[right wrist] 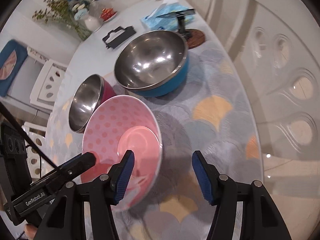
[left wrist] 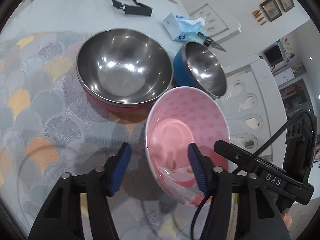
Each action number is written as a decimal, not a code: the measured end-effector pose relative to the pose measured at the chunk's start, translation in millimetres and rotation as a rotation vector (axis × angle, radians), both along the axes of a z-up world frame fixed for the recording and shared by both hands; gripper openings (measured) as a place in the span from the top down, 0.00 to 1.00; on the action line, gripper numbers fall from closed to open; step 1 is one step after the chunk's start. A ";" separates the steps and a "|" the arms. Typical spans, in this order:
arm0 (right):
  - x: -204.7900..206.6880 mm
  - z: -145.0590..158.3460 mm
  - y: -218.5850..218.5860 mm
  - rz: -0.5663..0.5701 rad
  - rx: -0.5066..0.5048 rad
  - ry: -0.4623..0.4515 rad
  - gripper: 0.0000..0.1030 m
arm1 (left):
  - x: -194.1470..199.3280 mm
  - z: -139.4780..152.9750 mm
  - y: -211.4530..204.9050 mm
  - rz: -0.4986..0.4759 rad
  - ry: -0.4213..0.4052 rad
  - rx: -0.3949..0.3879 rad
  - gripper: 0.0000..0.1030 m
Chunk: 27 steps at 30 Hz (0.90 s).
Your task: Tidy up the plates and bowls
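A pink polka-dot bowl (left wrist: 186,120) sits on the patterned mat, between both grippers; it also shows in the right wrist view (right wrist: 120,128). My left gripper (left wrist: 159,170) is open, its right finger inside the bowl and its left finger outside, straddling the rim. My right gripper (right wrist: 163,177) is open, its left finger inside the bowl, straddling the near rim. A steel bowl with a red outside (left wrist: 124,68) stands behind it, also in the right wrist view (right wrist: 88,102). A steel bowl with a blue outside (left wrist: 202,68) stands beside it, also in the right wrist view (right wrist: 154,64).
A tissue pack (left wrist: 182,28) and a black plastic frame (left wrist: 130,5) lie on the white table beyond the bowls. A phone stand on a wooden coaster (right wrist: 195,36) and a flower vase (right wrist: 91,23) stand at the back. White chairs (right wrist: 290,80) surround the table.
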State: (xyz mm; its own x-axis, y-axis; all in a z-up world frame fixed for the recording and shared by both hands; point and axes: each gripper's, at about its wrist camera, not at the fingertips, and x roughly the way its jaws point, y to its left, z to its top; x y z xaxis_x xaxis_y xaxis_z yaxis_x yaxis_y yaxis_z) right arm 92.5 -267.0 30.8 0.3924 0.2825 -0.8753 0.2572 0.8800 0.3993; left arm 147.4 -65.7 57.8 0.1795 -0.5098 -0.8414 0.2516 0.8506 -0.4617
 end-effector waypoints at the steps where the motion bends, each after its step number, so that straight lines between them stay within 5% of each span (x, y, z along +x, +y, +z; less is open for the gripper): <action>1: 2.8 -1.3 2.3 0.008 -0.008 0.000 0.50 | 1.3 -3.3 -1.0 -0.007 0.009 -0.006 0.63; 8: 8.8 -11.1 1.4 0.000 -0.050 0.000 0.89 | 3.3 -8.9 -6.1 -0.035 -0.004 0.020 0.82; 17: 1.9 -5.6 8.0 0.013 -0.043 -0.010 0.94 | -0.9 -3.8 -3.6 -0.032 -0.008 0.015 0.85; 27: -31.8 49.9 24.2 0.010 -0.054 -0.099 0.94 | -32.6 43.8 21.4 0.011 -0.075 -0.052 0.85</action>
State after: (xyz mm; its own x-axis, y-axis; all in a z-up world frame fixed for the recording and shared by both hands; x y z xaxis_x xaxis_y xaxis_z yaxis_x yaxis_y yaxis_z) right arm 60.7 -242.8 80.7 0.4748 0.2401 -0.8467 0.2103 0.9033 0.3740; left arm 114.8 -44.4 101.7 0.2473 -0.5501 -0.7976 0.2777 0.8289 -0.4856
